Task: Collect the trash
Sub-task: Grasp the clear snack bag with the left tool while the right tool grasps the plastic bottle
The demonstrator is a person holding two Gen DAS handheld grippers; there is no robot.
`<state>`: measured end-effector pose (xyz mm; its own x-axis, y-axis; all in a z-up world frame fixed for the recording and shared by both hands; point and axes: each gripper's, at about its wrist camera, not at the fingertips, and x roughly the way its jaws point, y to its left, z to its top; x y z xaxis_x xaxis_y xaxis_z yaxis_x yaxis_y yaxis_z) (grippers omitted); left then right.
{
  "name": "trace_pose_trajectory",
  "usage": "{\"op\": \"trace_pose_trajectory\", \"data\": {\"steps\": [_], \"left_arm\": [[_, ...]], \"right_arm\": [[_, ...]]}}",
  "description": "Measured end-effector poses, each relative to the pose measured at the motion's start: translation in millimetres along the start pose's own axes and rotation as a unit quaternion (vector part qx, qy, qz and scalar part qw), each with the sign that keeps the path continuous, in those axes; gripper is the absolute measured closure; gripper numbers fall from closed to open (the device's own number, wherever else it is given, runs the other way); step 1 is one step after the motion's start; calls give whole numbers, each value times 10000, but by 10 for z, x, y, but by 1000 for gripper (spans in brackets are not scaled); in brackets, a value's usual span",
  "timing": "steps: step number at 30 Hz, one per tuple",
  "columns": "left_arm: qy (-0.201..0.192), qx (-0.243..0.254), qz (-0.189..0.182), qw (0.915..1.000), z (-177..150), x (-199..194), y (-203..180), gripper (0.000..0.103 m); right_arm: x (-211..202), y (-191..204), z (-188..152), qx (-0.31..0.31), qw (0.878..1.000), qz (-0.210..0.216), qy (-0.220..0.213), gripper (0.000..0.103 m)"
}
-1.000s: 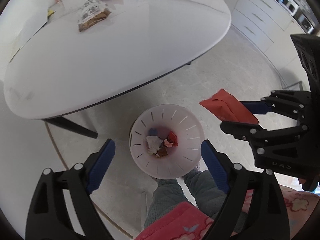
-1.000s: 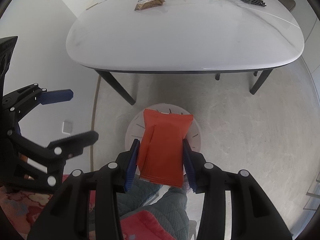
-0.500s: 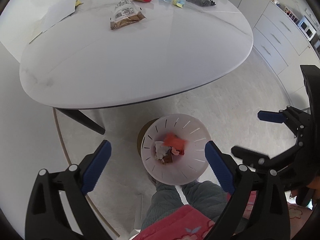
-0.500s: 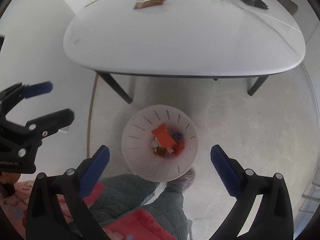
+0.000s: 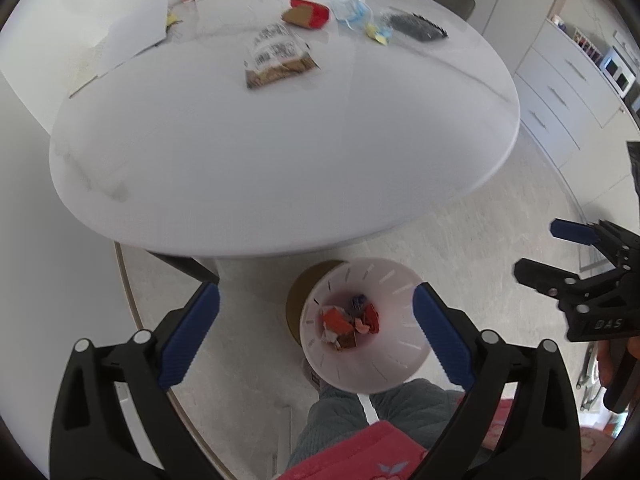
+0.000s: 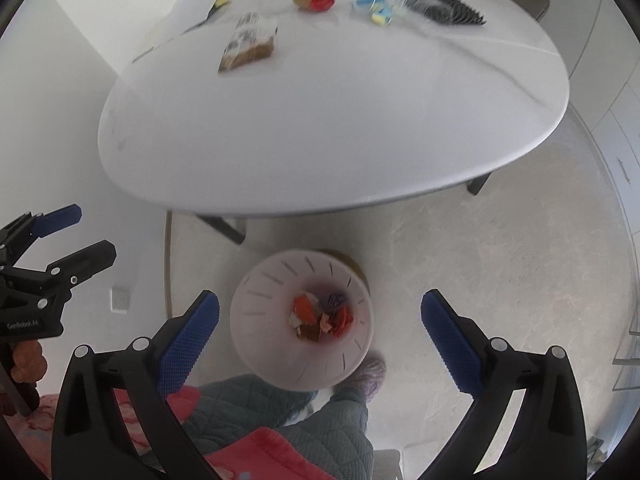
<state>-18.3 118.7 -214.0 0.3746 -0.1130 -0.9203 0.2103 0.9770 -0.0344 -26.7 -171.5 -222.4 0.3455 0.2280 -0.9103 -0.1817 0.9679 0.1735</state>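
Observation:
A white slotted bin (image 5: 400, 280) stands on the floor below both grippers, with an orange packet (image 5: 334, 320) lying among crumpled scraps inside. My left gripper (image 5: 314, 296) hangs above it; its jaws are opening with nothing between them. My right gripper (image 6: 320, 300) is open wide and empty over the same bin (image 6: 260, 280). On the white table (image 5: 280, 160) farther off lie a brown snack packet (image 5: 276, 56), a red-and-brown carton (image 5: 308, 16), a blue face mask (image 5: 352, 10) and a black spiky item (image 5: 416, 26).
The person's grey quilted trouser legs (image 6: 280, 408) and a slipper (image 6: 368, 372) stand right beside the bin. Dark table legs (image 6: 224, 228) rise behind it. White cabinets (image 5: 560, 92) line the right side. A white sheet (image 5: 132, 36) lies on the table's left.
My right gripper opened and let go of the orange packet, which dropped into the bin. Both grippers rose and tilted up toward the table. The left jaws spread a little wider.

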Motion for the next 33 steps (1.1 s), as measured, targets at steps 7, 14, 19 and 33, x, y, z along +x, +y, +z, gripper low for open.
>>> {"op": "trace_pose_trajectory", "data": {"steps": [7,14,19,33], "left_arm": [[-444,16,-16,9990,455,-76,141,8],[-750,-202,166,9968,1064,44,102,8],[-762,-997,180,9919,1584,349,120,8],[-319,-2216,1142,9679,2735,1561,155,8]], "right_arm": [[-232,-51,398,19,9985,-288,-458,3],[-281,-244,1000,-96,9963,-320,-786,3],[-114,-505,1624,-354,9966,-166,-721,3],[863,-1334,3427,-1683,9848,-199,-382,3]]}}
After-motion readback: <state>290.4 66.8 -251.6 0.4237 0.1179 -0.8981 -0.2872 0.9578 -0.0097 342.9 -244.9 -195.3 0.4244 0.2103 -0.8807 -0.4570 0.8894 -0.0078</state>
